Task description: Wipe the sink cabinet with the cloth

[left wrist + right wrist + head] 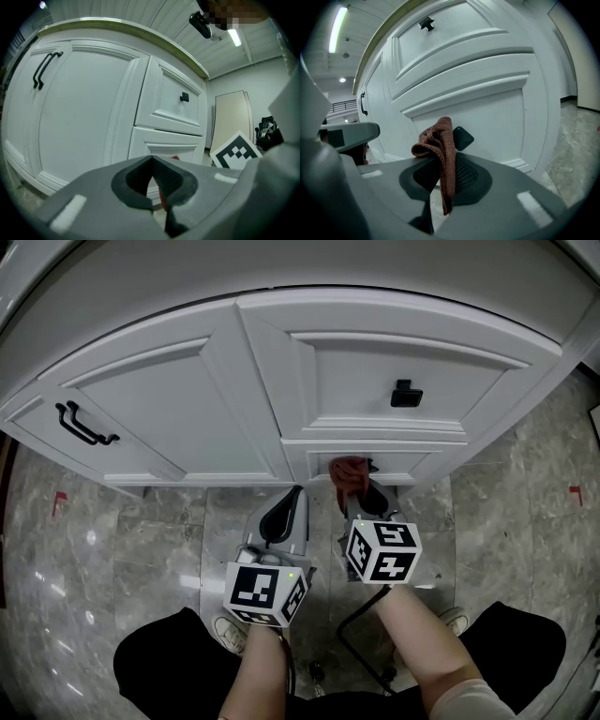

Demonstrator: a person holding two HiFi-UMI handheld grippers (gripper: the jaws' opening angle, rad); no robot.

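Note:
The white sink cabinet (234, 409) fills the upper head view, with a panelled door on the left and two drawers on the right. My right gripper (361, 495) is shut on a crumpled red-brown cloth (350, 472), held up against the lower drawer front (487, 122). In the right gripper view the cloth (440, 143) bunches above the jaws and hangs down between them, partly covering a black knob (462, 138). My left gripper (294, 495) hovers just left of it, close to the cabinet base, shut and empty (151, 161).
A black bar handle (84, 425) sits on the door and a black knob (405, 393) on the upper drawer. Grey marble floor (122, 549) runs below the cabinet. A pale board (232, 119) leans against the far wall. The person's shoes (225, 626) stand near a black metal frame (361, 645).

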